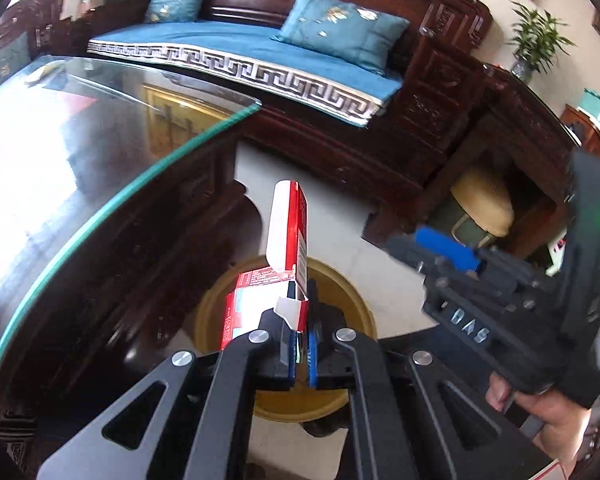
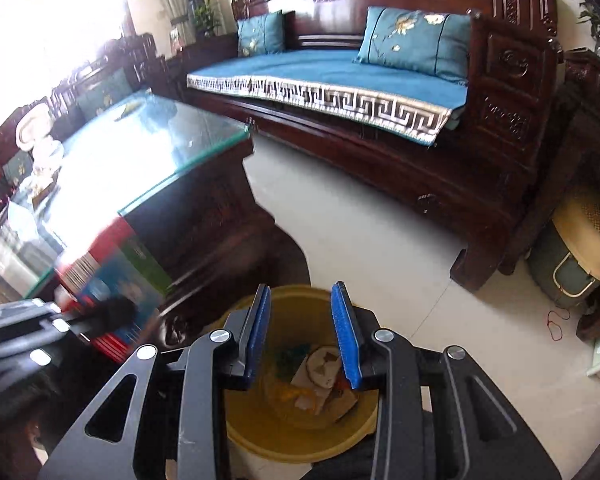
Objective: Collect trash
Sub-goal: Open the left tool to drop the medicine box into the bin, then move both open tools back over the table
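At far left we see the glass-topped dark wooden coffee table [image 1: 112,152], its green-tinted glass edge curving down toward us; glare off the glass washes out most of what lies on its far end in the right wrist view. Just right of the table's near corner, our left gripper [image 1: 300,344] is clamped on a flattened red and white cardboard carton [image 1: 288,240], which stands up from the jaws with its opened flap bent over to the left. In the right wrist view the same carton [image 2: 116,276] is smeared by motion blur, so we cannot read its print.

Directly beneath the carton sits the round yellow plastic trash bin [image 1: 356,304], on pale floor tiles just beside the table's carved base. Our own gripper arms cover much of its rim in both views. Inside it we make out paper scraps and wrappers, though not what each is.

Our right gripper [image 2: 304,336] hangs over the bin's mouth with its blue-padded jaws apart and nothing between them.

Further right, open floor runs to the dark carved wooden sofa with blue cushions [image 2: 340,68], and a cream-topped green stool [image 2: 580,248] is tucked under the side table, partly cut off.
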`<state>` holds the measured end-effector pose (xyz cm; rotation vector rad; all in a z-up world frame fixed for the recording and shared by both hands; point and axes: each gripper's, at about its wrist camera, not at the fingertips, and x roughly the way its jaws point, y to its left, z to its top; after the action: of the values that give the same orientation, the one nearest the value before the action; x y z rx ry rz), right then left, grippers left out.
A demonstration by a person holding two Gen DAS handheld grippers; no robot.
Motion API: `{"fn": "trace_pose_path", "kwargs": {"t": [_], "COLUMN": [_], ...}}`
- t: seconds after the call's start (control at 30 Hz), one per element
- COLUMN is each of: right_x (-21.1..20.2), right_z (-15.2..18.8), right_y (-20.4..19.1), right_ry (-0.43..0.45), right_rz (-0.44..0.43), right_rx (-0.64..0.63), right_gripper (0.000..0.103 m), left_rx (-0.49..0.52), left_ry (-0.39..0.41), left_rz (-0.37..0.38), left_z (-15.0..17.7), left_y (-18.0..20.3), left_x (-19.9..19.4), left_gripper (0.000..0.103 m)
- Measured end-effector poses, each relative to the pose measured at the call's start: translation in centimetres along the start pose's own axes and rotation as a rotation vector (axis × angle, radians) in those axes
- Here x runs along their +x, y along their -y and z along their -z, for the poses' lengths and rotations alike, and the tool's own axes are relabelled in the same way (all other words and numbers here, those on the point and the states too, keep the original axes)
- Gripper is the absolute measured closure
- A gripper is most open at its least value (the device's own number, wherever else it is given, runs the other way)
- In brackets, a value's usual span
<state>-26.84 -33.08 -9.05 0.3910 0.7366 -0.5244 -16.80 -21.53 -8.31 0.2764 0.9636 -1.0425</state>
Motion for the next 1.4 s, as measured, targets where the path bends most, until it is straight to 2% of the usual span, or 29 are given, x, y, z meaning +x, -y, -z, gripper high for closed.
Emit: {"fn": "trace_pose_path", "kwargs": {"t": [0.27, 0.3, 0.37, 0.4, 0.77, 1.07, 1.1, 1.17, 1.33, 1.4], "right_x": [-1.1, -1.0, -1.0, -1.0, -1.1, -3.1, -3.3, -3.9, -4.7, -4.6], "right_z": [-1.0, -1.0, -1.0, -0.9, -1.3, -2.2, -2.4, -2.8, -4.2, -4.9], "right_y": [2.2, 2.9, 3.3, 3.5, 2.9, 0.6, 0.2, -0.8, -5.6, -8.0], "right_ry": [0.045, 0.043, 0.042, 0.042, 0.050, 0.093, 0.099, 0.114, 0.151, 0.162], "right_rz": [0.034, 0.038, 0.039, 0.041, -0.006, -0.055, -0.066, -0.090, -0.185, -0.227], "right_rx": [0.036, 0.051, 0.059, 0.065, 0.046, 0.004, -0.003, -0.021, -0.111, -0.153], "right_gripper": [0.071, 0.071, 0.071, 0.071, 0.071, 0.071, 0.071, 0.071, 0.071, 0.071], "left_rx": [-0.005, -0.004, 0.001, 0.000, 0.036, 0.025, 0.023, 0.009, -0.064, -0.103], "left_ry": [-0.102, -0.103, -0.113, -0.114, -0.092, -0.023, -0.005, 0.036, 0.142, 0.179], "left_rz": [0.066, 0.059, 0.053, 0.052, 0.029, -0.003, -0.018, -0.054, -0.145, -0.187], "left_z": [-0.6, -0.7, -0.8, -0.9, -1.4, -1.5, -1.5, -1.6, -1.7, -1.6], "left_y": [1.2, 1.6, 1.9, 2.0, 2.6, 1.5, 1.2, 0.3, -3.6, -5.5], "left_x": [4.6, 5.0, 5.7, 5.8, 5.3, 2.4, 1.7, 0.4, -3.9, -5.6], "left_gripper": [0.097, 0.094, 0.078, 0.078, 0.077, 0.077, 0.076, 0.066, 0.065, 0.060]}}
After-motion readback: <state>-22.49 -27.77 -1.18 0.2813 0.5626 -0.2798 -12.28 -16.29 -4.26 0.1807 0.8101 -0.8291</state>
